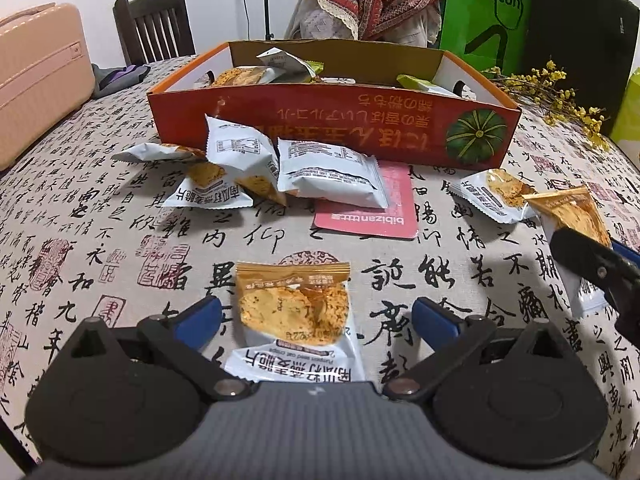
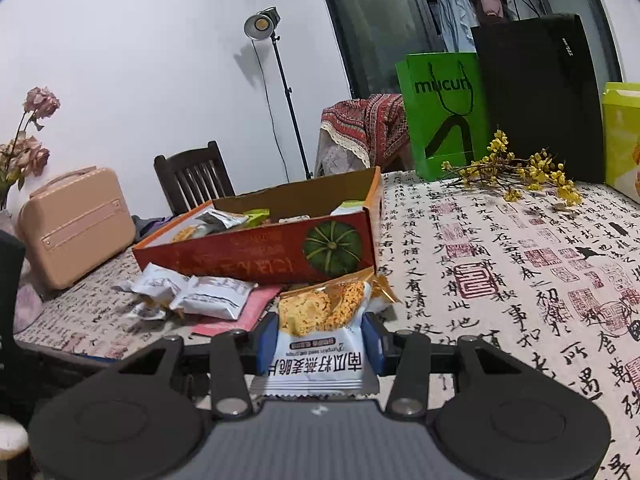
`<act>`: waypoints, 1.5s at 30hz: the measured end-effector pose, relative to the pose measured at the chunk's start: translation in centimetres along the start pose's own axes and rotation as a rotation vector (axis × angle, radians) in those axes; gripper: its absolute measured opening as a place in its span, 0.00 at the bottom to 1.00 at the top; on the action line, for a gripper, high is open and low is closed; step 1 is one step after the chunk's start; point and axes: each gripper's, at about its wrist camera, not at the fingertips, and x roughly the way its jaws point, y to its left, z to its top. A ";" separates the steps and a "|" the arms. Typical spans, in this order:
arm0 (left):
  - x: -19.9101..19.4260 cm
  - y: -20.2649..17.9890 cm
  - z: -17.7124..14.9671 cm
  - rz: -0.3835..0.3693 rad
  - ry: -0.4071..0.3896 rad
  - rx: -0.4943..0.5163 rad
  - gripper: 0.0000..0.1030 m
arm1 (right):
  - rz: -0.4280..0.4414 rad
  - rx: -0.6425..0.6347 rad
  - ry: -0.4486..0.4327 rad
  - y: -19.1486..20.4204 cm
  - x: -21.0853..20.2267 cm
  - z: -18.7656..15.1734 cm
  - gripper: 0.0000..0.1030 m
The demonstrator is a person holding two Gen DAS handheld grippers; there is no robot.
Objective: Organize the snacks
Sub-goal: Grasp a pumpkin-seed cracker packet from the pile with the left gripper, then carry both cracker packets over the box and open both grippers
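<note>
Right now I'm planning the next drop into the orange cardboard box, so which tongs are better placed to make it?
Right. The right tongs already clamp a white-and-gold snack packet facing the orange cardboard box; the left tongs stand open, empty.

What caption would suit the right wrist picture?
Right gripper clamps a snack packet before the orange box on the calligraphy tablecloth.

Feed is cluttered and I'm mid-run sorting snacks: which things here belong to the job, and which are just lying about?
Job:
- open orange cardboard box with pumpkin picture
- white-and-gold crisp packet, clamped in right gripper
- same kind of packet between open left gripper
- loose white packets before the box

Lying about:
- pink hard case
- green paper bag
- yellow dried flower sprig
- red flat card
</note>
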 end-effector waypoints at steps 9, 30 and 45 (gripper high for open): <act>-0.7 0.6 -0.6 -0.007 -0.029 0.008 0.81 | 0.007 -0.051 0.062 1.1 1.2 -0.4 0.43; -2.5 4.2 1.7 -0.233 -0.203 0.134 0.46 | -0.150 -0.059 0.013 4.7 0.8 1.3 0.43; -2.8 6.3 10.5 -0.262 -0.326 0.047 0.46 | -0.152 -0.080 -0.078 7.2 4.4 9.8 0.43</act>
